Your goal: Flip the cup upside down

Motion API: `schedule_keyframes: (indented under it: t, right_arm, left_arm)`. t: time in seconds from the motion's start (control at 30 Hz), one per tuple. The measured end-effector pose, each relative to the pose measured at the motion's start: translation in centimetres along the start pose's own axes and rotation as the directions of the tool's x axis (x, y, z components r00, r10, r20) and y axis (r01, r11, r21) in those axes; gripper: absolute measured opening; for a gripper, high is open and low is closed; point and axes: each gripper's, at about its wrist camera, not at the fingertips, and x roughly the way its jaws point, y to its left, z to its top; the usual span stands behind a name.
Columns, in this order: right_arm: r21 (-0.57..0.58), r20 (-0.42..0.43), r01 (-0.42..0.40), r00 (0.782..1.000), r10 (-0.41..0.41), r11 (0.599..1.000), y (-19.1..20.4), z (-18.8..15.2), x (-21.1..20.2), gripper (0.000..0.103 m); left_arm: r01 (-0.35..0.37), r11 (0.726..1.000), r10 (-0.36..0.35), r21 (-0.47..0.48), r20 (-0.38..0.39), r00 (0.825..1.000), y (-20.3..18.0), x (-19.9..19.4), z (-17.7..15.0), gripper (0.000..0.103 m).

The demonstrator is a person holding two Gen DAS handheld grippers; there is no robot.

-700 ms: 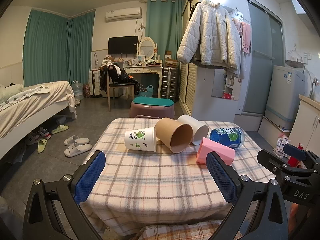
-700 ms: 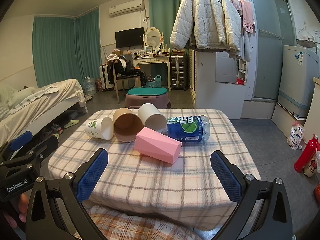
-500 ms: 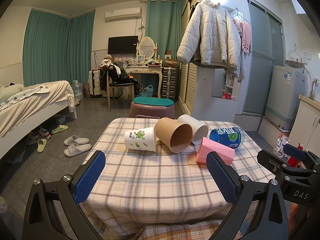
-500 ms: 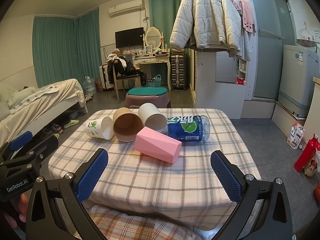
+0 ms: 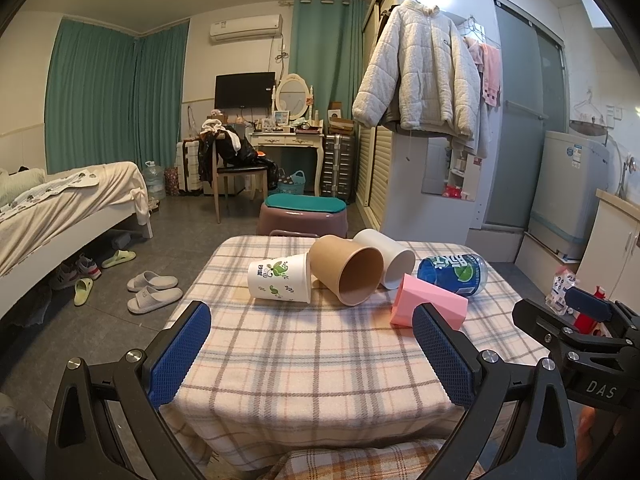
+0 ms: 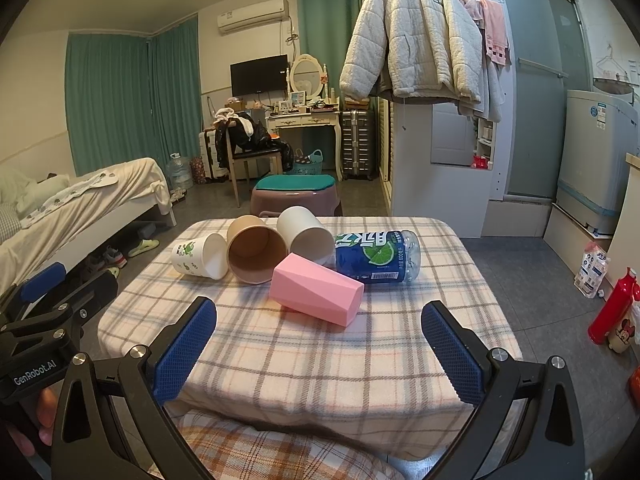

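Several cups lie on their sides on the plaid-covered table: a white cup with green leaf print, a brown paper cup, a plain white cup, and a pink faceted cup. My left gripper is open and empty above the table's near edge. My right gripper is open and empty, also at the near edge, short of the pink cup.
A blue soda bottle lies on its side behind the pink cup. A purple stool with a teal cushion stands beyond the table. A bed is at the left, a washing machine at the right.
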Motion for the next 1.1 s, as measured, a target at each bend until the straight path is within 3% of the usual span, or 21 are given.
schedule_keyframes:
  t: [0.43,0.7,0.93,1.1]
  right_arm:
    - [0.005,-0.009,-0.001,1.000,0.001,1.000,-0.1,0.0,0.0,0.103]
    - [-0.024,-0.025,-0.006,1.000,0.005,1.000,0.8,2.0,1.2,0.103]
    - [-0.044,-0.070,-0.004,0.998,0.001,0.999,2.1,3.8,5.1,0.103]
    - [-0.039,-0.128,-0.012,0.992,0.007,0.999,3.0,4.5,9.2,0.103]
  left_arm:
    - [0.012,1.000,-0.012,-0.002,0.002,1.000,0.0,0.0,-0.1,0.103]
    - [0.033,0.999,-0.033,0.004,0.009,0.999,0.6,0.7,1.2,0.103]
    - [0.092,0.994,-0.091,0.054,-0.008,0.996,3.4,4.2,3.3,0.103]
    - [0.160,0.981,-0.150,0.113,-0.091,0.984,5.7,9.2,3.9,0.103]
